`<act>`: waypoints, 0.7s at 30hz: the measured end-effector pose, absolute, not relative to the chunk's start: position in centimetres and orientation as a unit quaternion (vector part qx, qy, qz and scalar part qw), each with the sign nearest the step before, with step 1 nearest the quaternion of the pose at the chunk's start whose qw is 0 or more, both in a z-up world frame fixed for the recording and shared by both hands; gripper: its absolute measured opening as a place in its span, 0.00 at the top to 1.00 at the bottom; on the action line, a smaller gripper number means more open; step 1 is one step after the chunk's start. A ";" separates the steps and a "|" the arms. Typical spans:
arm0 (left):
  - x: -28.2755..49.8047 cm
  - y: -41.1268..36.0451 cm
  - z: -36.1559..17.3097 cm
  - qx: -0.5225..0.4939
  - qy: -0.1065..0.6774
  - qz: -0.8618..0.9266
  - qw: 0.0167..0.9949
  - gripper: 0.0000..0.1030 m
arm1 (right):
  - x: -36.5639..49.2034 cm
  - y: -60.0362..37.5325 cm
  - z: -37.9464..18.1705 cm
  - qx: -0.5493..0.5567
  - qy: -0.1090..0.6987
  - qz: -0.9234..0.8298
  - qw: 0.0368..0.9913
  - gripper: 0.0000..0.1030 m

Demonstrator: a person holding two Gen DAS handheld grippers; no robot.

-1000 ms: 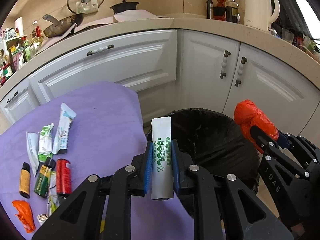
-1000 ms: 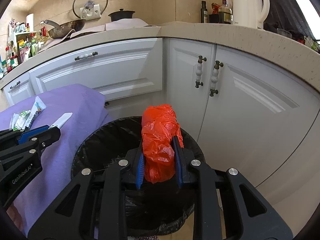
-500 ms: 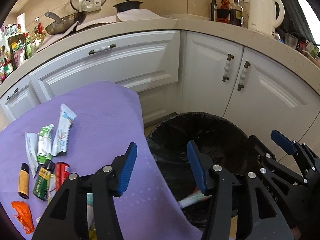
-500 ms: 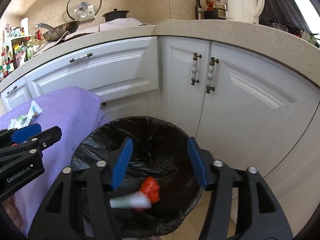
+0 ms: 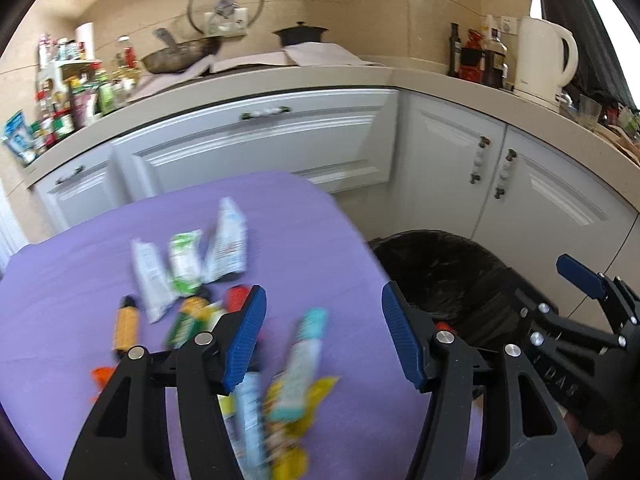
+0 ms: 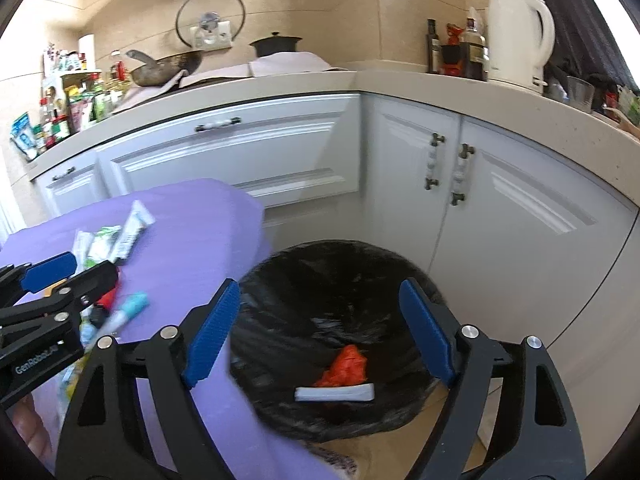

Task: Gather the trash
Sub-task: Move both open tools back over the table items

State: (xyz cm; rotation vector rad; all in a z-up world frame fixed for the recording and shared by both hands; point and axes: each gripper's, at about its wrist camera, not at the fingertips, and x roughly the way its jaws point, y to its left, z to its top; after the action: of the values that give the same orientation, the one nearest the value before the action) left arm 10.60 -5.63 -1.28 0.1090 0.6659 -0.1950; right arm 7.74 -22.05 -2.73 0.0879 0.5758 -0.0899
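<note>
Presently we hold two black two-finger grippers with blue ribbed pads, both spread wide and gripping nothing.

Left gripper (image 5: 322,336): poised over the purple cloth-covered table (image 5: 80,264), above a blurred teal-capped tube (image 5: 304,356) and yellow wrappers (image 5: 296,412).

Right gripper (image 6: 320,332): poised over the round bin lined with a black plastic bag (image 6: 280,280), which stands on the floor just beside the table edge.

Bin contents, as we see them from the right wrist: one crumpled orange plastic bag (image 6: 346,366) and one white flat tube (image 6: 335,393), touching each other at the bottom.

Table contents, from the left wrist: three white and green sachets (image 5: 188,264) side by side, one small amber bottle with a black cap (image 5: 126,324), one green and yellow packet (image 5: 188,320), one red cylinder (image 5: 237,296) partly hidden by the left finger, one orange scrap (image 5: 102,374) near the lower edge.

Behind: white cabinet doors (image 6: 520,216) and a white electric kettle (image 6: 518,36) on the counter.
</note>
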 end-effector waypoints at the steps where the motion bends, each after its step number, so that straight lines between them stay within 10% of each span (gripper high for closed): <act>1: 10.1 -4.7 -1.1 0.053 0.323 -0.086 0.941 0.42 | 7.6 -21.6 -2.7 0.042 0.284 -0.042 0.957 0.22; 21: 4.2 12.3 -3.1 0.013 0.345 0.081 0.935 0.40 | 7.0 -9.8 -2.8 -0.027 0.301 0.010 0.953 0.15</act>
State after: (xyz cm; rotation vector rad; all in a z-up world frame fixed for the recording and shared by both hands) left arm 4.24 12.35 -3.09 0.0275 0.7050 0.1661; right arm 7.04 -9.76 -2.80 -0.0543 0.6117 0.0194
